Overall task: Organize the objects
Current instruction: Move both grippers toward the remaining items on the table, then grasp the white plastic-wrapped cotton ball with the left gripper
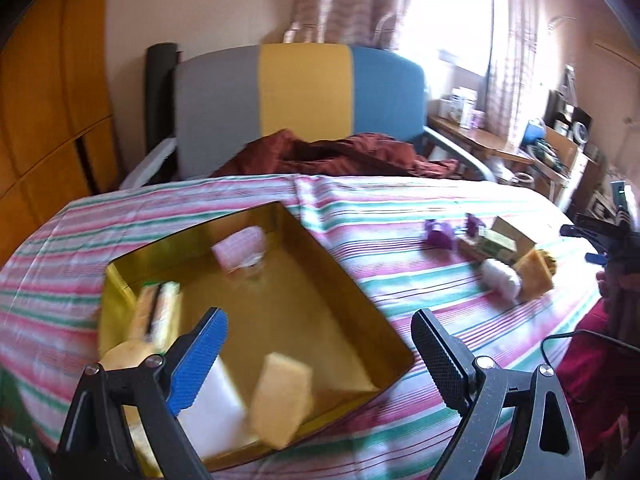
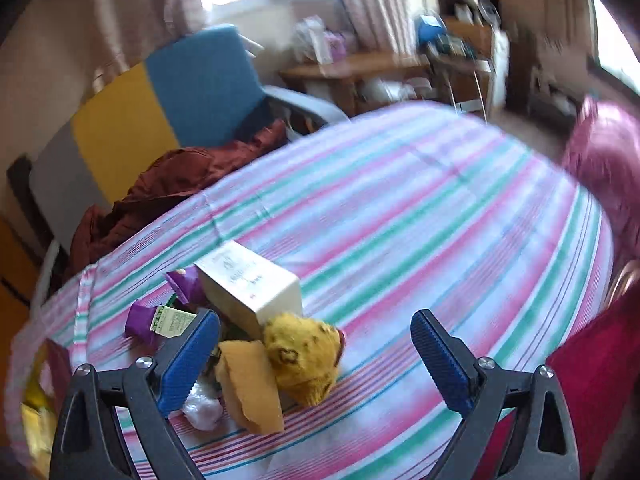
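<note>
Two grippers, fingers apart, empty: left gripper (image 1: 320, 344) over gold tin (image 1: 362, 294) | right gripper (image 2: 316, 344) over loose pile, well apart from tin | tin on striped counter (image 1: 400, 208) holds about four blurred items | pile: one cream box (image 2: 252, 284), one yellow plush (image 2: 306, 354), two purple wrappers (image 2: 140, 318)

Lots of bare striped cloth (image 2: 420, 208) center and right of frame. Lower left is crowded w/ carton (image 2: 250, 288), plush toy (image 2: 308, 356), purple wrappers (image 2: 142, 320).
</note>
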The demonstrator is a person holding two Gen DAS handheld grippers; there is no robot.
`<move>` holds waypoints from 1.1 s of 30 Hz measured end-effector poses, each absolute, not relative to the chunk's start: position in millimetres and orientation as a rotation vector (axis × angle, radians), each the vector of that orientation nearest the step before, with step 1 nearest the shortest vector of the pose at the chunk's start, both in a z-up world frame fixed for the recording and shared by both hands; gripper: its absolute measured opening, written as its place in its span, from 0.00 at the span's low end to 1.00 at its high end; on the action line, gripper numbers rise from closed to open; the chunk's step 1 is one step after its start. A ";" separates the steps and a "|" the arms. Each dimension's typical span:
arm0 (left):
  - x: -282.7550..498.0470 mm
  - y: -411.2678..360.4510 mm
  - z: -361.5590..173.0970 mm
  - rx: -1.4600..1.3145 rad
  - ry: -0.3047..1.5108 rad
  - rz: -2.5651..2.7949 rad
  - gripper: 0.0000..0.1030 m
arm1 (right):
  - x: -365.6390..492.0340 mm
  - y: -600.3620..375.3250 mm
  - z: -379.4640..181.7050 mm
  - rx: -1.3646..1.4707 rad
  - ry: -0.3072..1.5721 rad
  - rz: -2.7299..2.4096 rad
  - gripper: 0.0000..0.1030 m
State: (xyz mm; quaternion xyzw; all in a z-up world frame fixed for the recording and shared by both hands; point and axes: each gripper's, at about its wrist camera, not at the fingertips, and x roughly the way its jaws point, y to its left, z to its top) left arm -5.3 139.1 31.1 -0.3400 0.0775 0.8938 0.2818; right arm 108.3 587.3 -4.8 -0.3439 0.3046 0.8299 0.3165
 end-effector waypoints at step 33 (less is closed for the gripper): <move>-28.7 412.5 -56.1 -1.188 0.162 1.853 0.77 | 108.2 597.4 -13.7 -0.936 0.929 2.204 0.95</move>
